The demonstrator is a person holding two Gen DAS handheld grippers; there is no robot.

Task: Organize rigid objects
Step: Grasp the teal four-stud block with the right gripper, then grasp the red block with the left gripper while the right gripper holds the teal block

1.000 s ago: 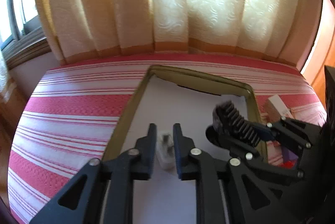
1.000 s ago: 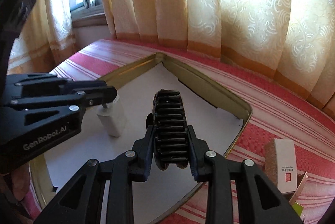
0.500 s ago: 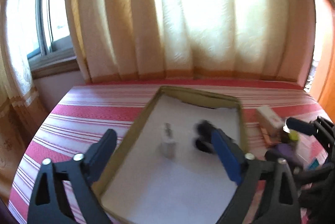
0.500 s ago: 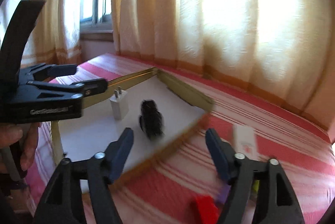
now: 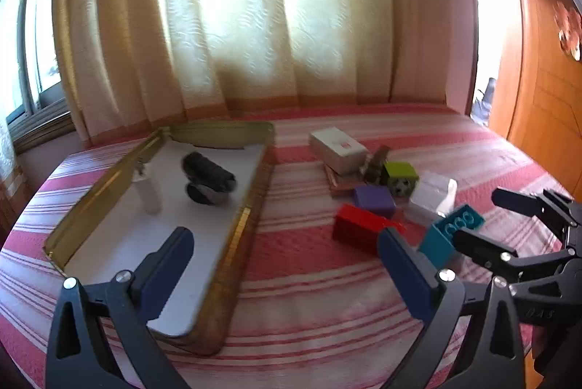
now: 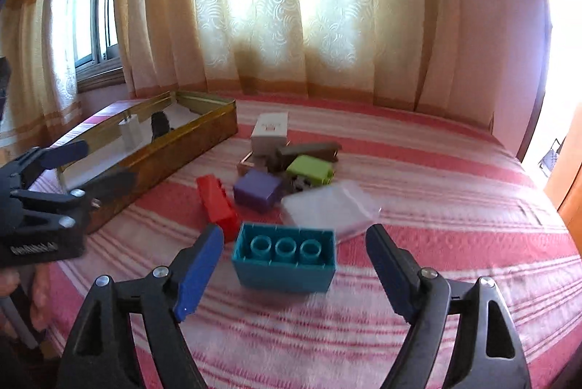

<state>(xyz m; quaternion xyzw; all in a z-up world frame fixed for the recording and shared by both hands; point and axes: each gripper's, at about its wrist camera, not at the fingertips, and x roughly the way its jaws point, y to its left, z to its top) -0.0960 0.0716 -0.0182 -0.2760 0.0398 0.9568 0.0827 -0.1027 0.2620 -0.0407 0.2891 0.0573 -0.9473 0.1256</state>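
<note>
Charger [image 5: 147,192] (blurred) stands beside black clip [image 5: 207,178] in tray [image 5: 232,243].

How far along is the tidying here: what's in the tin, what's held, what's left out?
Done: a white charger and a black roller sit in the gold tin. In hand: nothing; the left gripper and right gripper are opening, empty. Left on the bed: teal block, red block, purple block, green block, white box, clear case.

Teal block [image 6: 283,258] between pads of opening right gripper [image 6: 294,265], untouched
</note>
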